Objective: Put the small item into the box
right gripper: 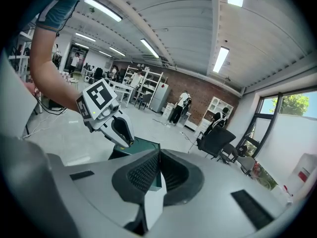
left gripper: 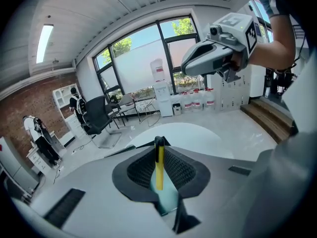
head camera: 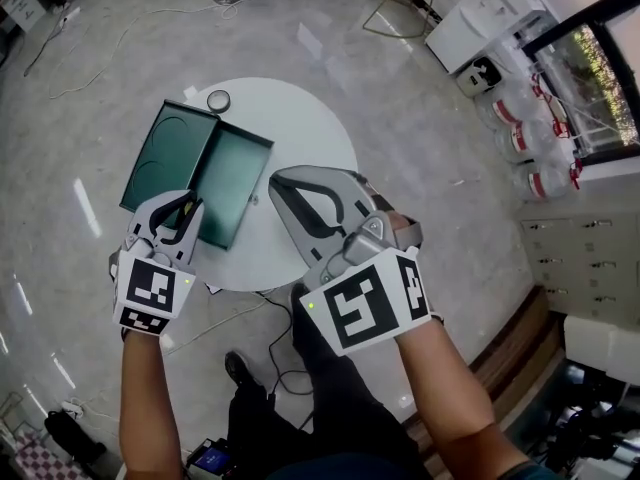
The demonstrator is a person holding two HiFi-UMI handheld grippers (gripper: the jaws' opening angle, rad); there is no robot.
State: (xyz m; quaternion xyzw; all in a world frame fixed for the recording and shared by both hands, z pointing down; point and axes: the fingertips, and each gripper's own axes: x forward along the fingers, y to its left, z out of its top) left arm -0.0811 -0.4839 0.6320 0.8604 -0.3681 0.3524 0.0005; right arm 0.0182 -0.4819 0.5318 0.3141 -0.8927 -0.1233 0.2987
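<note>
Two tools by green box [head camera: 168, 154] — left tool [left gripper: 159, 147] pinches yellow stick [left gripper: 159, 170], right tool [right gripper: 159, 157] closed, empty; round tin [head camera: 218, 100] beside box

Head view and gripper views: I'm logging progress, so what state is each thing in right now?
Green box: open, lid laid back flat on the white table.
Left gripper: shut on the yellow stick.
Yellow stick: held between the jaws, not yet in the box.
Right gripper: shut, empty.
Small round item: lying loose on the table beside the box.
</note>
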